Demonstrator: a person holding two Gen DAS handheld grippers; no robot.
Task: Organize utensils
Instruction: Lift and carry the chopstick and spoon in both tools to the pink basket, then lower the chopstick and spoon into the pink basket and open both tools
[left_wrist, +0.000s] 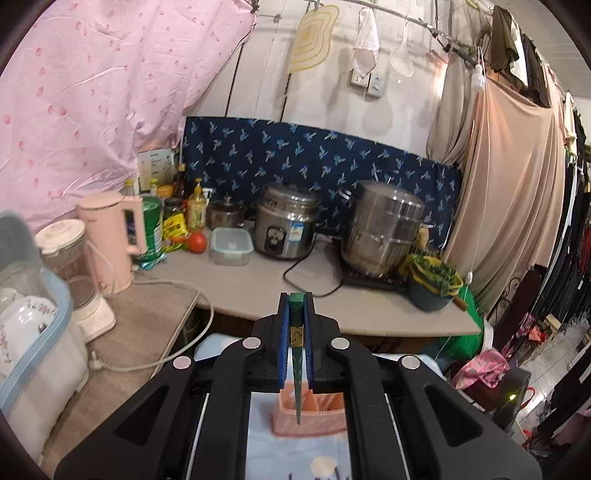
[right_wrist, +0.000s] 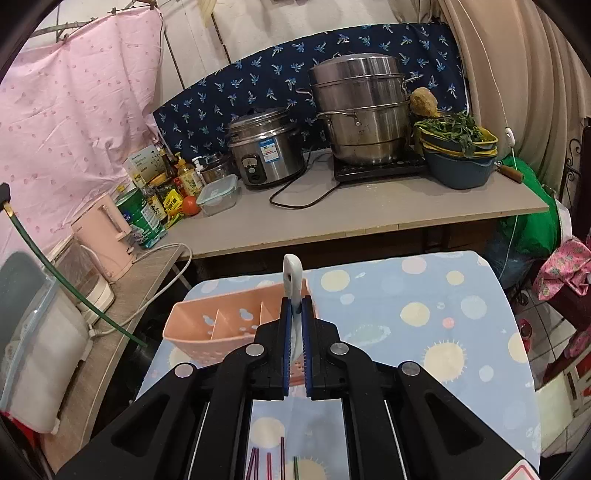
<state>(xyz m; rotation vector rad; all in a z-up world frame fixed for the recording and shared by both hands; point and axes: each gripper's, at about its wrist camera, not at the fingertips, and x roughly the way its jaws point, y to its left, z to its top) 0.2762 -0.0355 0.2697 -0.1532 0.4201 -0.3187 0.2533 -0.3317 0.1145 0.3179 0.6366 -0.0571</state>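
My left gripper (left_wrist: 296, 300) is shut on a green chopstick (left_wrist: 296, 325) with a gold band. The chopstick's thin end hangs down over the pink utensil caddy (left_wrist: 314, 411). In the right wrist view the same chopstick (right_wrist: 55, 277) slants across the far left, well above and left of the caddy (right_wrist: 221, 325), which has several compartments. My right gripper (right_wrist: 295, 300) is shut on the pale handle of a white utensil (right_wrist: 293, 275), held just in front of the caddy's right end. Its lower part is hidden by the fingers. Several loose chopsticks (right_wrist: 275, 461) lie on the dotted cloth.
The caddy stands on a small table with a blue dotted cloth (right_wrist: 406, 314). Behind it a grey counter (right_wrist: 369, 210) carries a rice cooker (right_wrist: 264, 147), a steamer pot (right_wrist: 362, 114), a basin of greens (right_wrist: 458, 155) and bottles. A pink kettle (right_wrist: 105, 236) and a plastic dish bin (left_wrist: 37, 332) stand left.
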